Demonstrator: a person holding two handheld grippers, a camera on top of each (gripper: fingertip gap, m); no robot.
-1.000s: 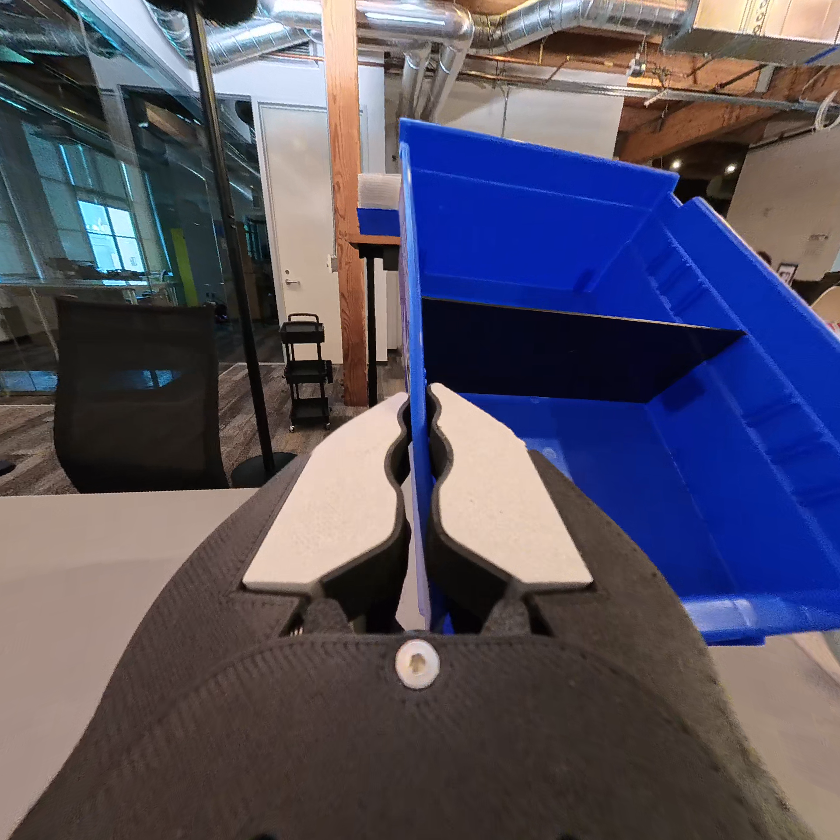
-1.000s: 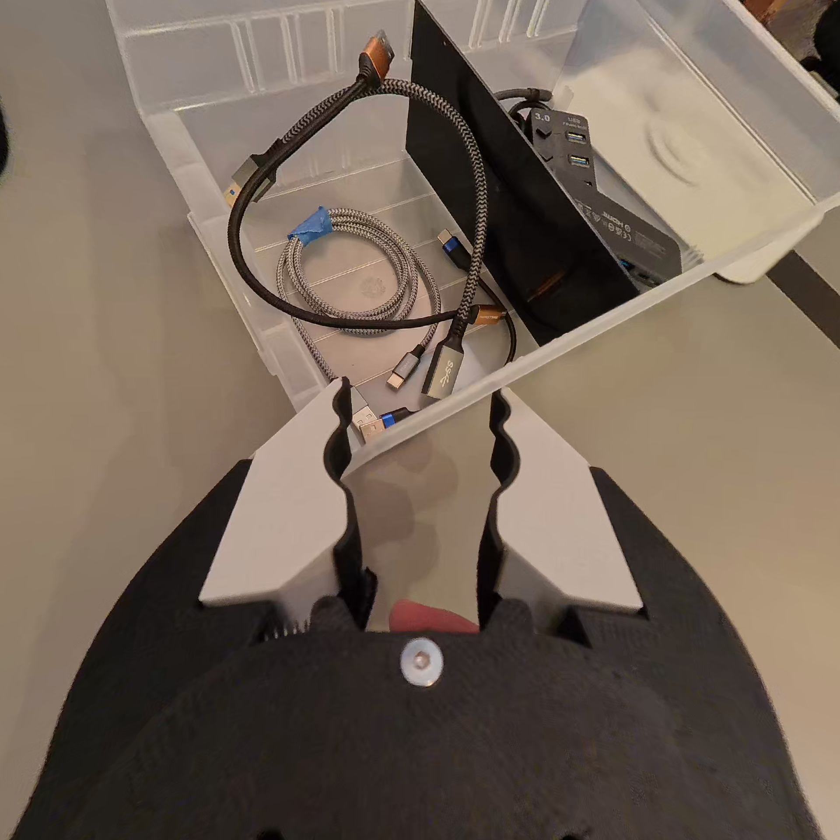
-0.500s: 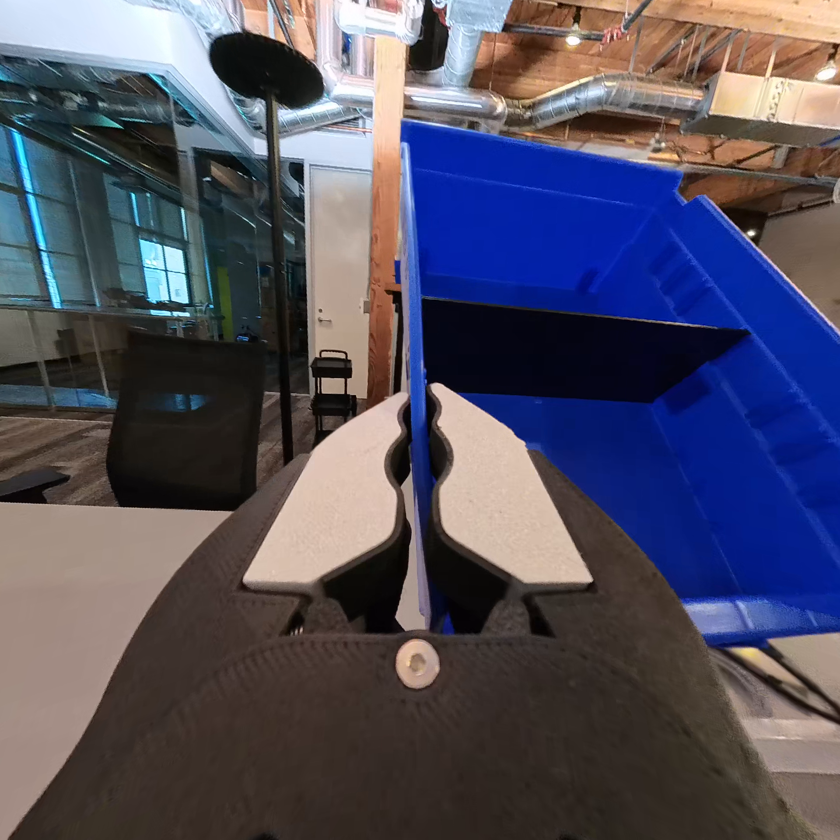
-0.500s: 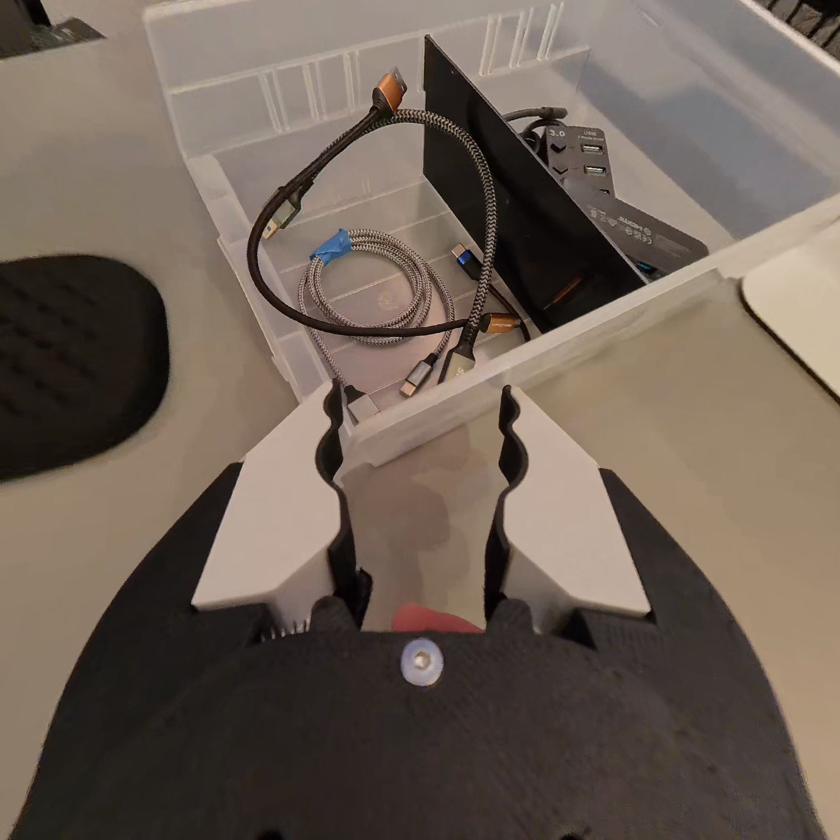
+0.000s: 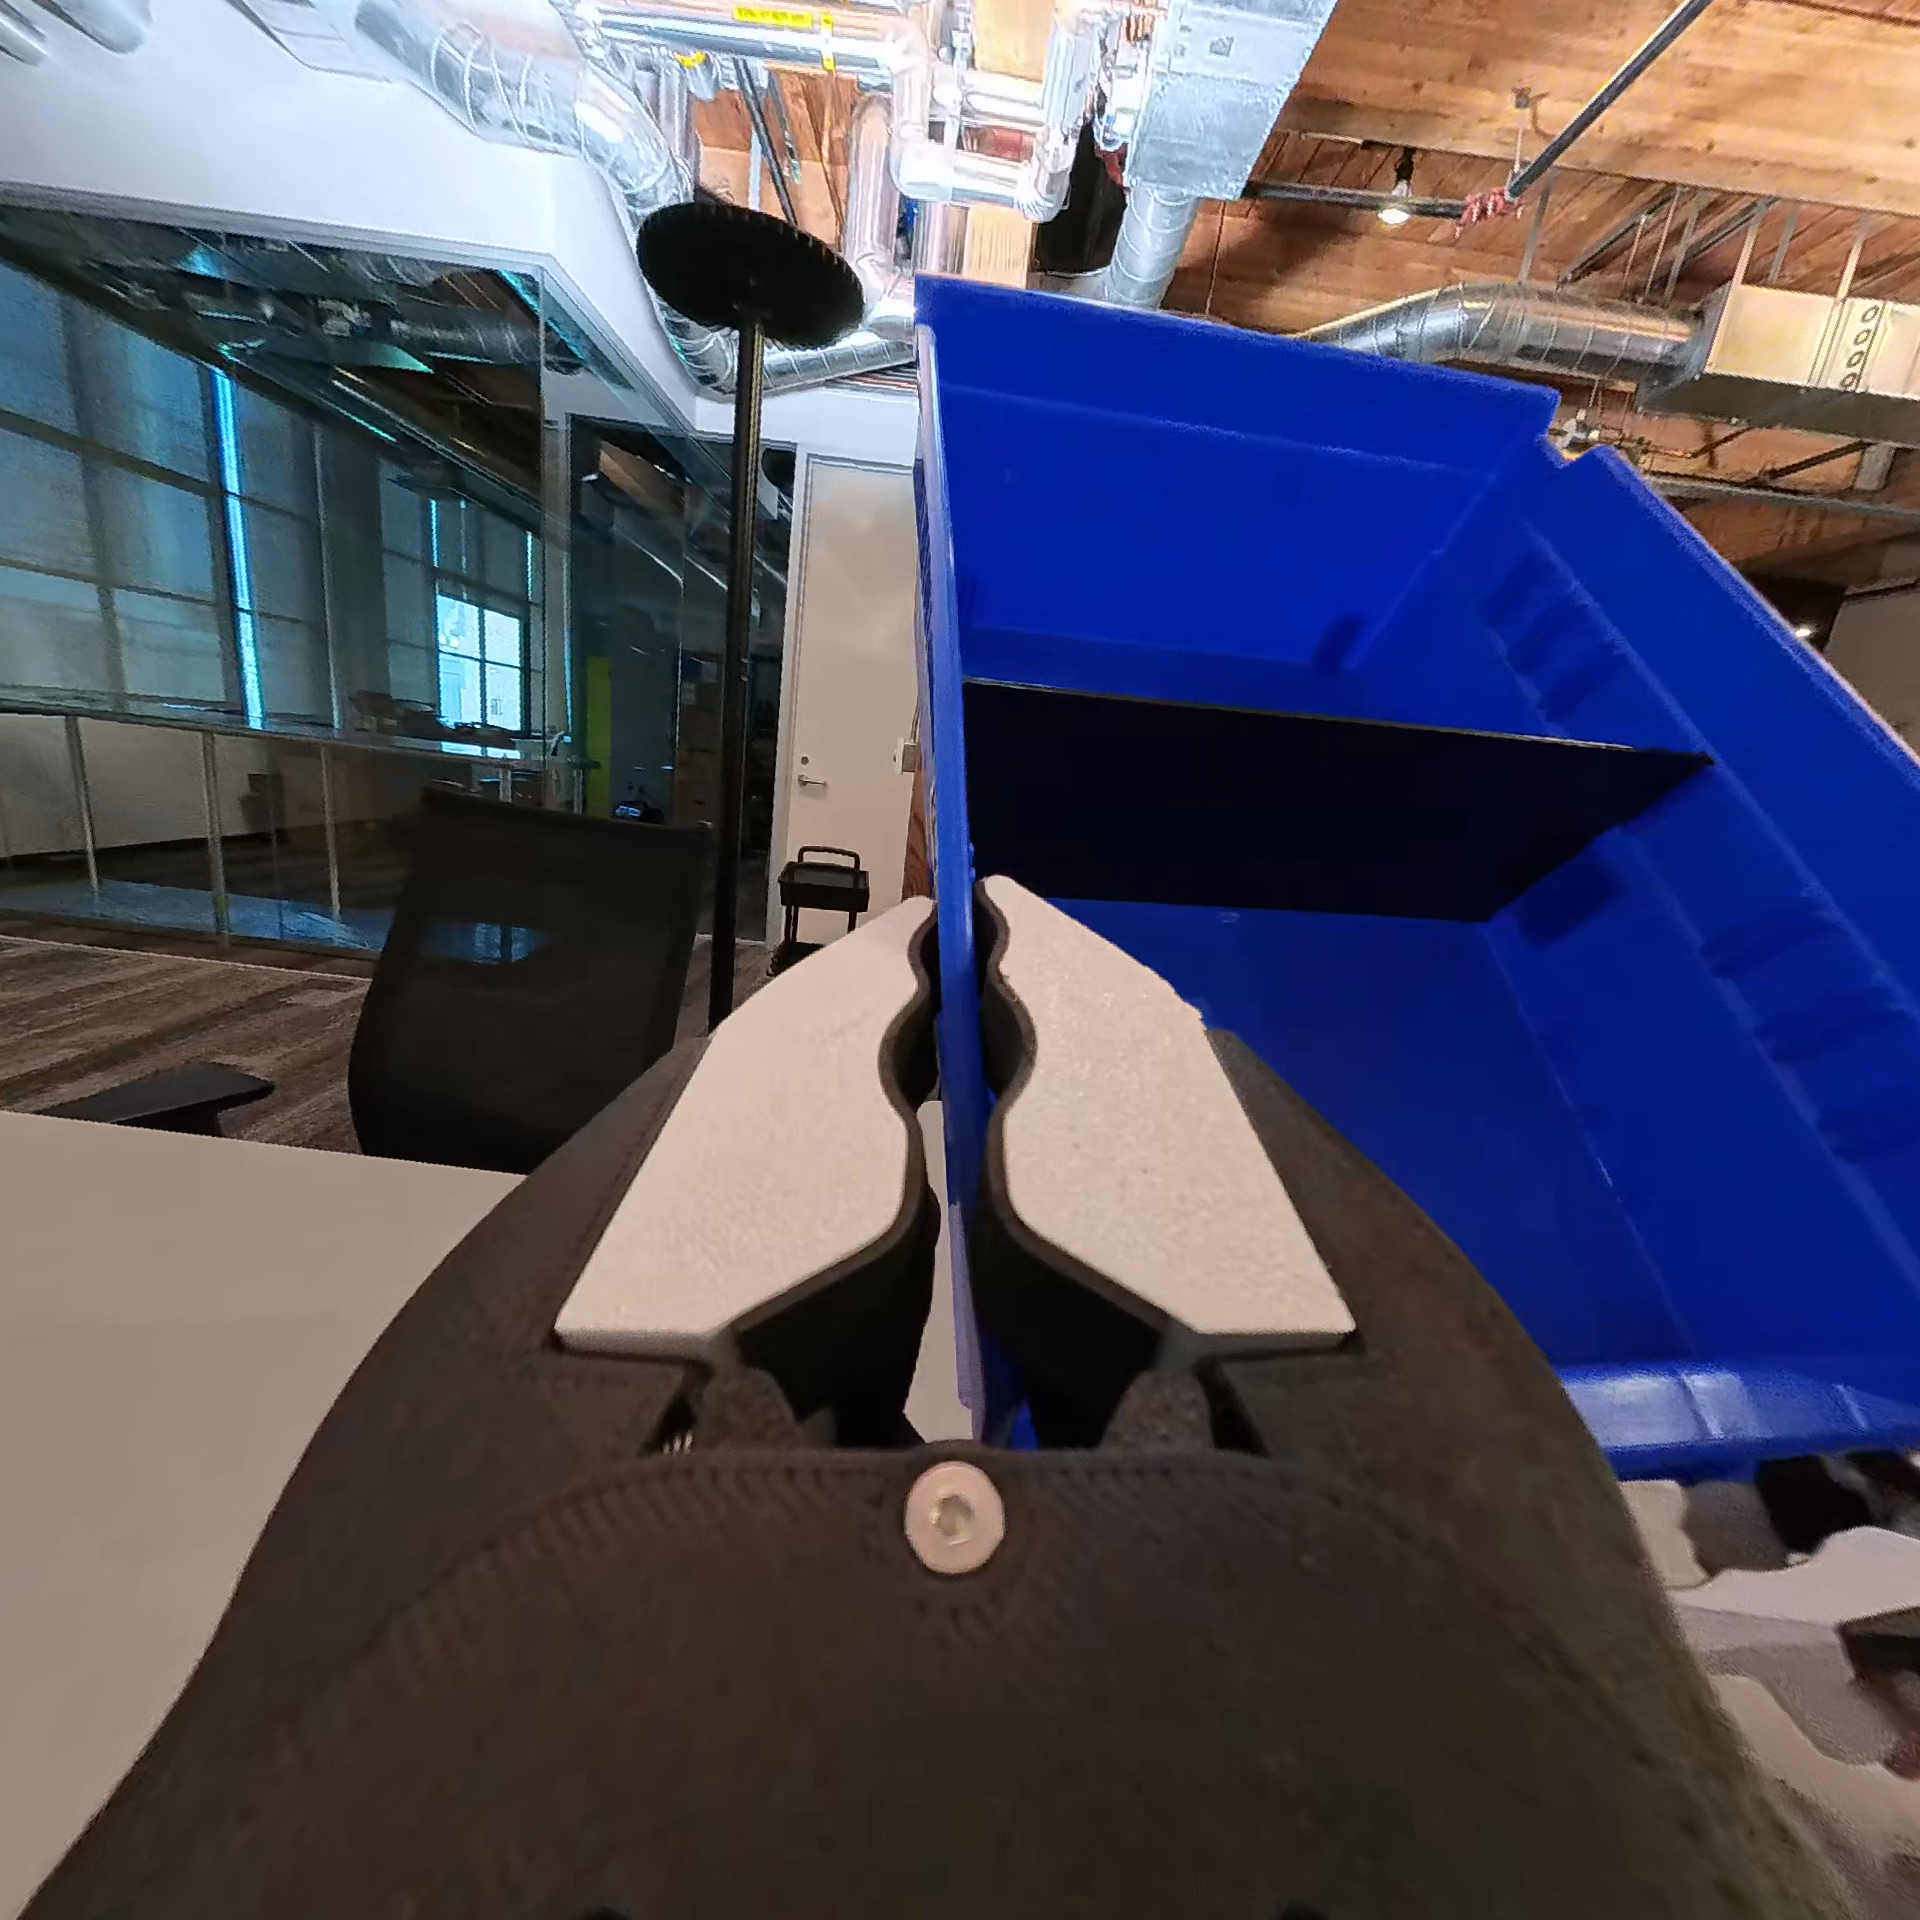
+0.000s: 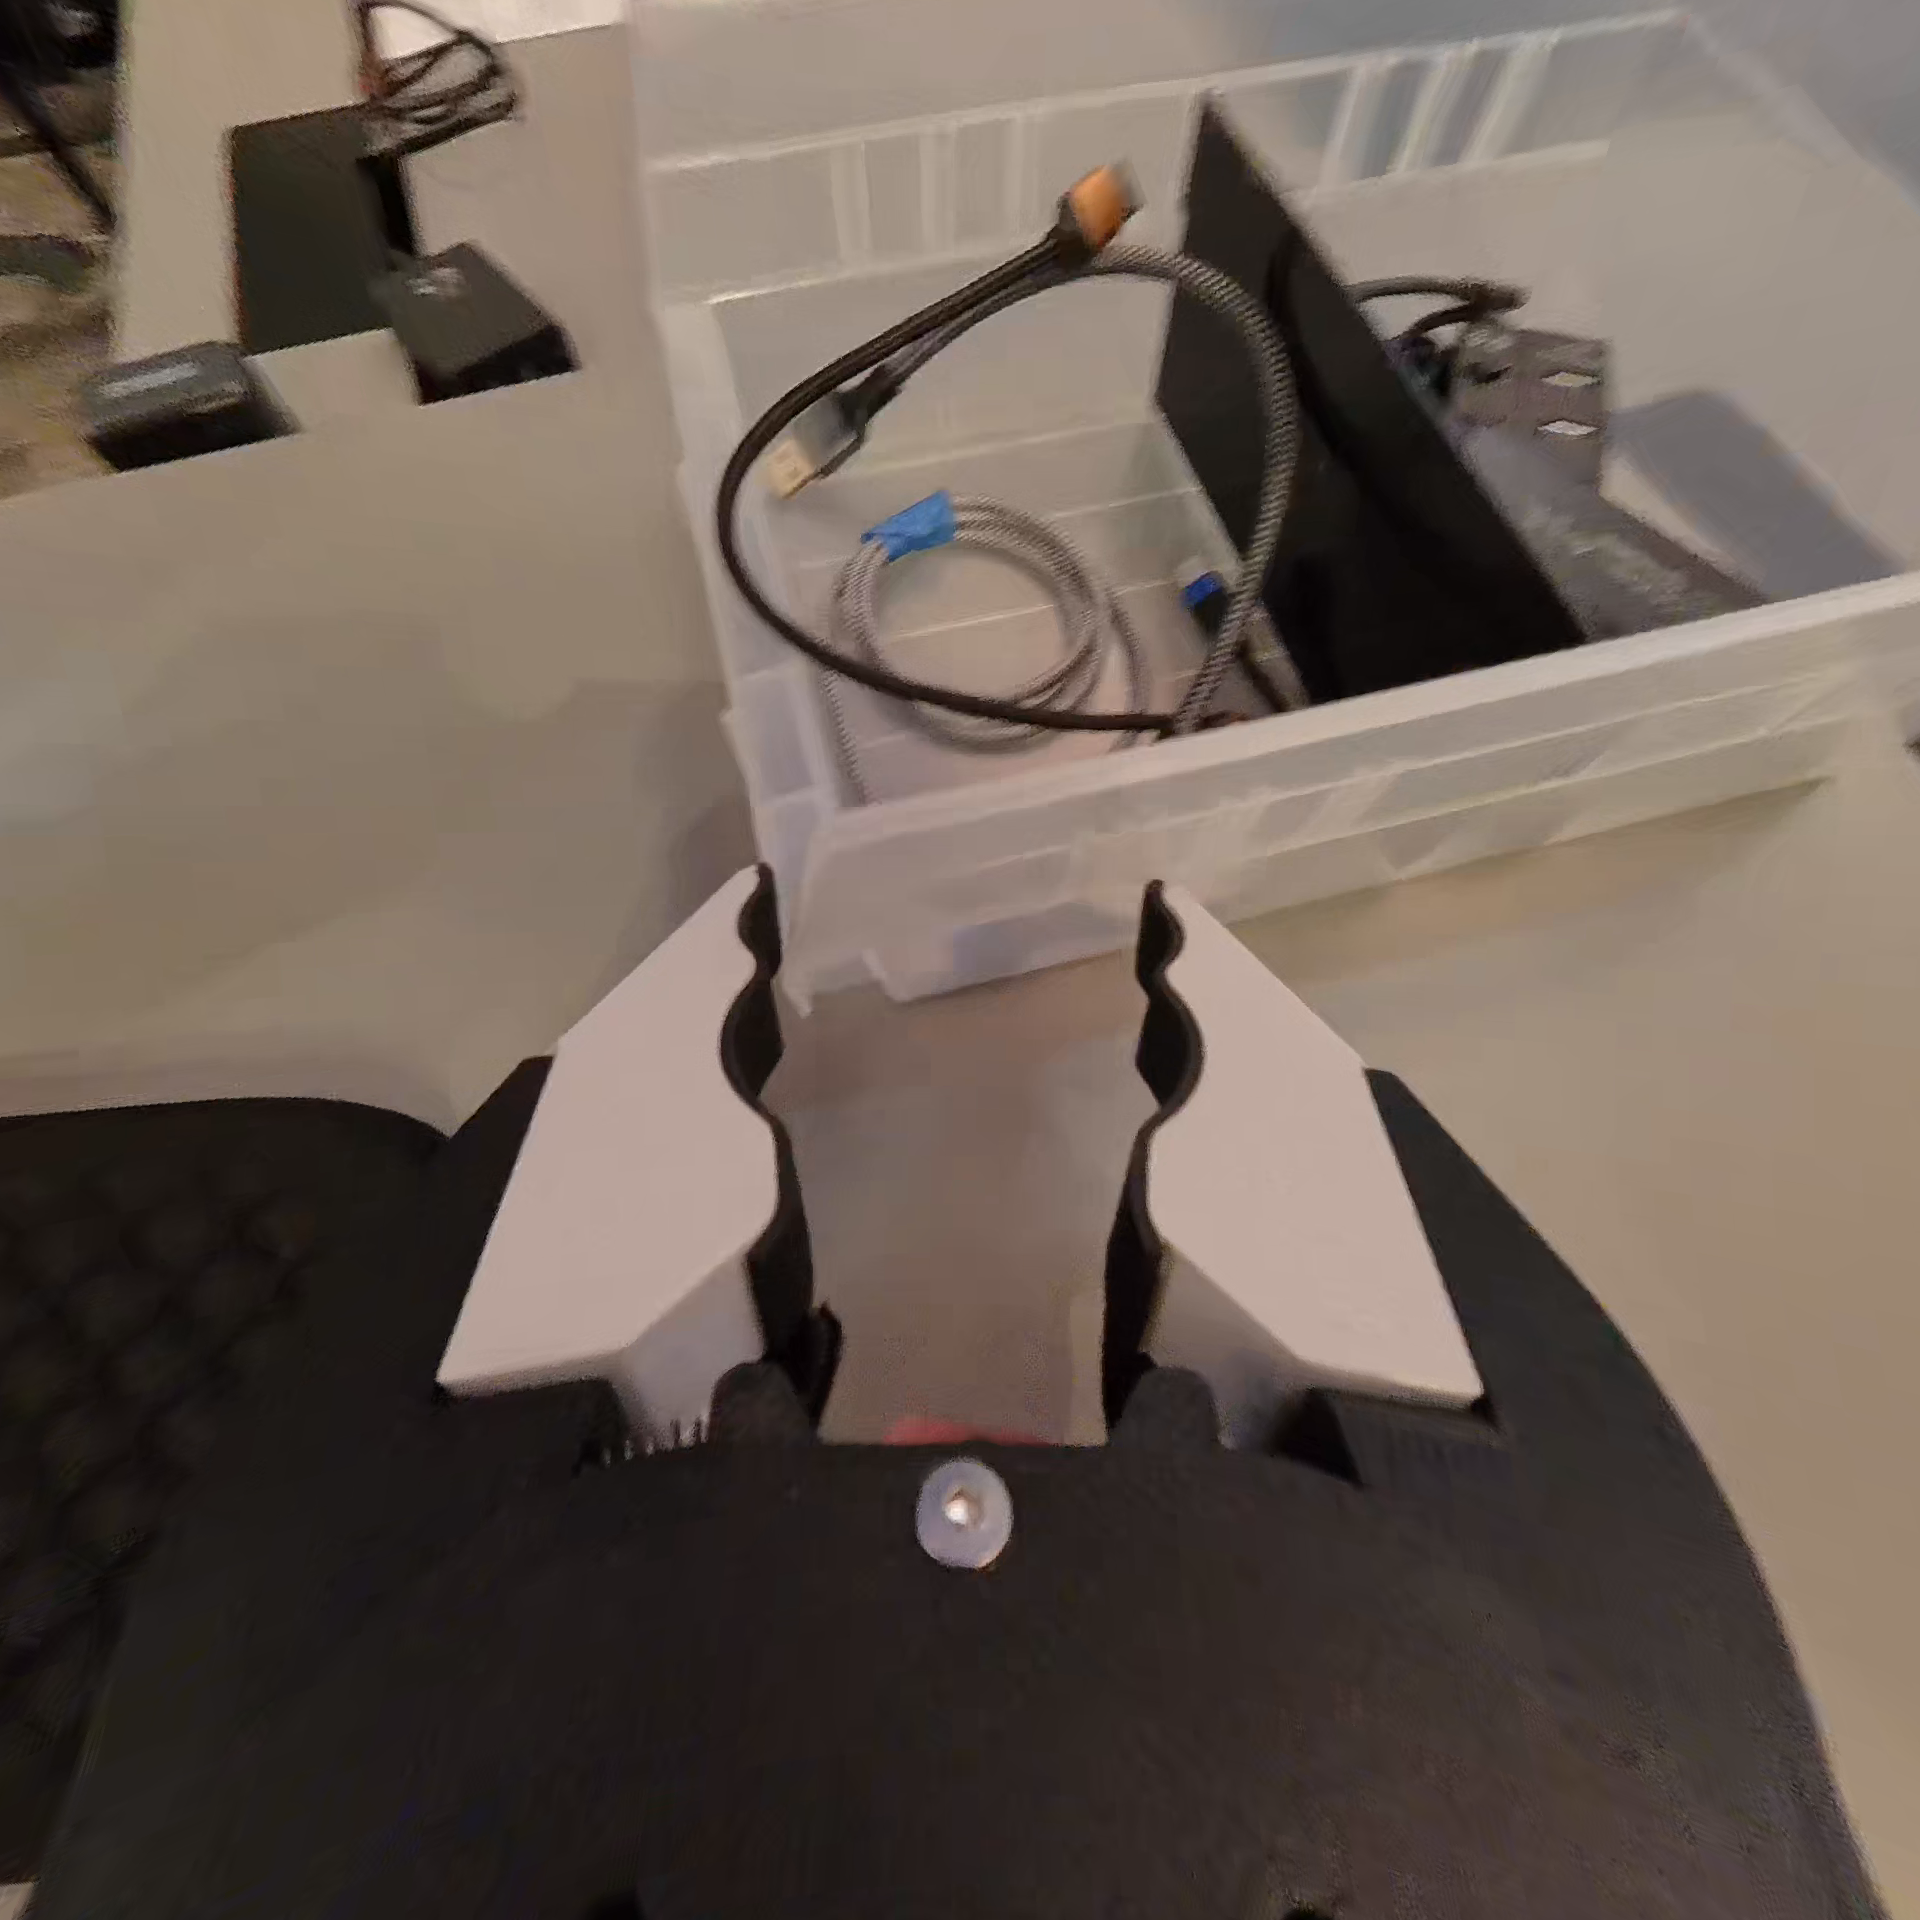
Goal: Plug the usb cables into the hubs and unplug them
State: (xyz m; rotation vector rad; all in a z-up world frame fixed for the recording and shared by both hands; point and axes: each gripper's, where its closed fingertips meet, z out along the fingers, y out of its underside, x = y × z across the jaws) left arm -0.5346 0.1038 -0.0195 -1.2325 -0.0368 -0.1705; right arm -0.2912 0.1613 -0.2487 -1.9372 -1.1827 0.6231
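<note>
Table surface [image 6: 312,644] carries a clear bin [image 6: 1351,790]. Left gripper [image 5: 958,914] clamps the side wall of a raised, tilted blue bin [image 5: 1351,1039]. Right gripper [image 6: 951,914] stands wide, empty, just before the clear bin. Left of a black divider [image 6: 1351,499] lie looped USB cables [image 6: 977,613]; right of it, a hub [image 6: 1579,499], long axis pointing away.

No writing can be made out clearly. A yellow sticker [image 5: 781,14] on the ceiling pipework bears small print, and the black hub [image 6: 1548,395] in the clear bin [image 6: 1351,769] carries blurred pale markings.
</note>
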